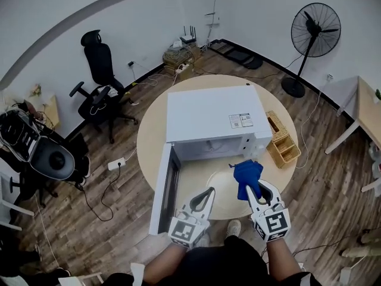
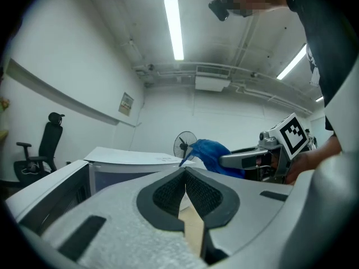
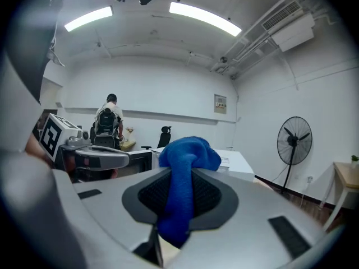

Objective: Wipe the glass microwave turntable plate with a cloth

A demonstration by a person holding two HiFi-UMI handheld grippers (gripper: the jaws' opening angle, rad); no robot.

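Glass turntable plate (image 1: 222,185) lies flat on the round surface (image 1: 152,137), between and just ahead of both grippers; left gripper (image 1: 209,192) fingers closed, empty; right gripper (image 1: 255,187) fingers clamp the blue cloth (image 1: 247,173) by the plate's right edge; open microwave (image 1: 211,115) behind.

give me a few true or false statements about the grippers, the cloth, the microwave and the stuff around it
1. The right gripper is shut on a blue cloth. True.
2. The left gripper grips the cloth too. False: its jaws are together with nothing between them.
3. The microwave has its door closed. False: the door is open, swung out to the left in the head view.
4. A basket sits on the table beside the microwave. True.
5. The fan stands on the table. False: it stands on the floor.
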